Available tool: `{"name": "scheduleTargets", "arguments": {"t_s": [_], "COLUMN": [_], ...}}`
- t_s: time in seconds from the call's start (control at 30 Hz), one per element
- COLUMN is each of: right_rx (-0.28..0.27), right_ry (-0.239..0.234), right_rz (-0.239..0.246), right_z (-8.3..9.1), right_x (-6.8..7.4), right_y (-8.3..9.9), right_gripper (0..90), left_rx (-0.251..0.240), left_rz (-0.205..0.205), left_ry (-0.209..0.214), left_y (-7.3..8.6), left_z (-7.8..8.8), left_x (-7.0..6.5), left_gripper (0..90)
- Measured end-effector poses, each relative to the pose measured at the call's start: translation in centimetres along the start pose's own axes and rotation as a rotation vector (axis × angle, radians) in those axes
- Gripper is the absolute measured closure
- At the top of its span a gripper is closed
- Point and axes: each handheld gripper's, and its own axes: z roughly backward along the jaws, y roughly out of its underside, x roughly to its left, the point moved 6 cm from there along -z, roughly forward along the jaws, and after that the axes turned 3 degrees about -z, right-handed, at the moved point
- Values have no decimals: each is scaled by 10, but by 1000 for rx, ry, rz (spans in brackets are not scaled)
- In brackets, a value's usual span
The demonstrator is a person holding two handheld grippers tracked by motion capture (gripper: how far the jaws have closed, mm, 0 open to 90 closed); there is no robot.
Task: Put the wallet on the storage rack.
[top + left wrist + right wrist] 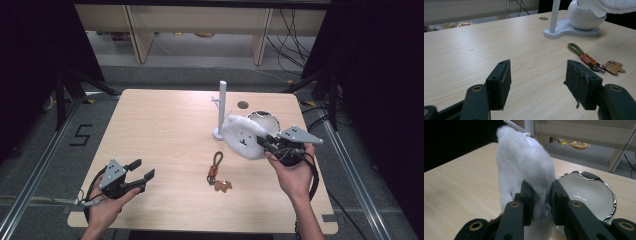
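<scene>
Scene: a pale wooden bench [165,130] seen from above, with a person's hands coming in from the near edge, each holding a claw.
Right claw [264,142]: clamped on a white plush toy [243,137]; in the right gripper view its two black jaws pinch the fluffy edge of the toy [524,167].
Plush toy: round, fluffy, with a small stitched face turned up toward the high view; held off the bench, beside the white post and partly in front of the bowl.
Left claw [140,170]: jaws spread wide with nothing between them, low over the near left part of the bench, well apart from the toy.
Stand: a white base with an upright post [222,107] and a glossy white egg-shaped bowl [589,192] with a dark rim, sitting toward the far right.
Key strap [216,167]: green loop with an orange band, lying flat on the bench near the middle, with a small brown tag [223,185] at its near end.
</scene>
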Motion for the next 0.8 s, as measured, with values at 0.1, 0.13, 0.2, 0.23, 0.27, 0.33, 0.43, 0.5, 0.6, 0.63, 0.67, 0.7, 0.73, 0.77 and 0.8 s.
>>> {"name": "scheduleTargets", "arguments": {"t_s": [0.1, 0.13, 0.2, 0.23, 0.27, 0.33, 0.43, 0.5, 0.6, 0.63, 0.67, 0.7, 0.73, 0.77, 0.8], "right_rx": [-23, -3, -18, -17, -23, -18, -21, -23, -28, -26, -26, -26, -17, -27, -27], "right_ry": [16, 20, 26, 34, 37, 43, 68, 76, 83, 86, 86, 99, 103, 106, 106], "right_rz": [17, -6, 0, -11, 6, -14, -12, -11, -21, -11, -11, -13, -26, -4, -4], "right_z": [-1, 0, -2, -2, -3, -2, -4, -6, -10, -11, -11, -15, -15, -18, -18], "right_x": [-9, -10, -15, -17, -22, -22, -32, -37, -43, -46, -46, -53, -54, -59, -59], "right_y": [-4, -4, -7, -8, -9, -10, -15, -17, -18, -19, -19, -20, -20, -21, -21], "right_gripper": [760, 760, 761, 761, 760, 760, 761, 761, 761, 761, 761, 761, 761, 761, 761], "left_rx": [16, 16, 21, 4, 26, 24, 26, 8, 29, 31, 31, 14, 20, 20, 35], "left_rz": [7, 7, 9, -2, 13, 7, 7, -5, -2, -1, -1, -8, -5, -5, 1], "left_ry": [-6, -6, -4, 8, -7, -3, -2, 13, 3, 3, 3, 18, 15, 15, 6], "left_y": [2, 2, 3, 3, 4, 4, 5, 5, 7, 7, 7, 7, 8, 8, 9], "left_z": [1, 1, 0, -2, 0, 0, -1, -3, -2, -2, -2, -4, -4, -4, -3], "left_x": [-1, -1, -2, -1, -2, -2, -2, -2, -2, -2, -2, -1, -1, -1, -2], "left_gripper": [368, 368, 368, 368, 367, 367, 367, 366, 366, 366, 366, 366, 366, 366, 366]}}
